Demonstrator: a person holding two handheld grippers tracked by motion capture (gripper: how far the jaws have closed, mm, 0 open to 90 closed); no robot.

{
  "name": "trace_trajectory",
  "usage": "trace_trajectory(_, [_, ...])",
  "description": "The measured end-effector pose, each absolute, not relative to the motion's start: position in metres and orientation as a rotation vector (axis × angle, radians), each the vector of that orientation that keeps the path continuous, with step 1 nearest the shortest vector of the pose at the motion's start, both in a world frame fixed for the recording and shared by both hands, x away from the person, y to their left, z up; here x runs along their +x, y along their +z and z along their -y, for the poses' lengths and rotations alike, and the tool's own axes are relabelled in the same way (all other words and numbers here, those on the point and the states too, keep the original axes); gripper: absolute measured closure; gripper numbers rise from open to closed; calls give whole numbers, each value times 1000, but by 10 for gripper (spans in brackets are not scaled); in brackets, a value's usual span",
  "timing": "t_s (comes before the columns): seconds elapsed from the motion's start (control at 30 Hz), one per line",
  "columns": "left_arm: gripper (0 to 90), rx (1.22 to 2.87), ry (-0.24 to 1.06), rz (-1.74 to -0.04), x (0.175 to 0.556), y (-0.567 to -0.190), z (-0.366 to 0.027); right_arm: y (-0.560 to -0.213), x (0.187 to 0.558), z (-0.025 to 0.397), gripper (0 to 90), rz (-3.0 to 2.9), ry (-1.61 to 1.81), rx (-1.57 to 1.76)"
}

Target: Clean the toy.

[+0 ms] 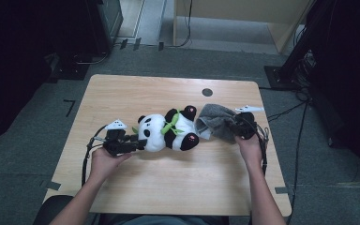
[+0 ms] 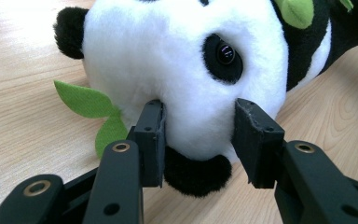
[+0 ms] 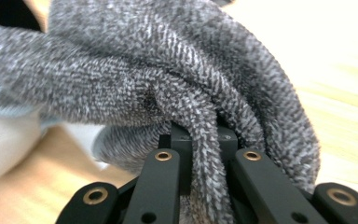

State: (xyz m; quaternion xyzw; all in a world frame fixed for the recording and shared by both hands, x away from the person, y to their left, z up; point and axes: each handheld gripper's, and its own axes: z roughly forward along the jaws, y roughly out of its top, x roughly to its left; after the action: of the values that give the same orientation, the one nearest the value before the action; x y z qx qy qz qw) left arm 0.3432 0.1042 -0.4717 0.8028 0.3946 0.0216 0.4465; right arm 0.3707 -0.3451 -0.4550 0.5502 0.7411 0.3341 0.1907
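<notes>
The panda lies lengthwise across the table, head toward the left gripper, whose 2 jaws pinch its snout (lightly, it seems). The right gripper, at its feet, clamps the grey towel.

From above, we look forward and down on the whole tabletop. We ride the left tool, very close to the toy panda, and the right tool, pressed against the grey cloth. The high view shares both.
</notes>
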Motion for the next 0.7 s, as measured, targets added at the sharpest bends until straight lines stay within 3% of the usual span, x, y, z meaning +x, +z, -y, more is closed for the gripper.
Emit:
trace_trajectory(0.37, [560, 1982, 61, -973, 345, -473, -105, -495, 398, 366, 824, -2087, 885, 1673])
trace_trajectory(0.7, [535, 1976, 50, -980, 345, -472, -106, -485, 390, 366, 564, -2107, 959, 1625])
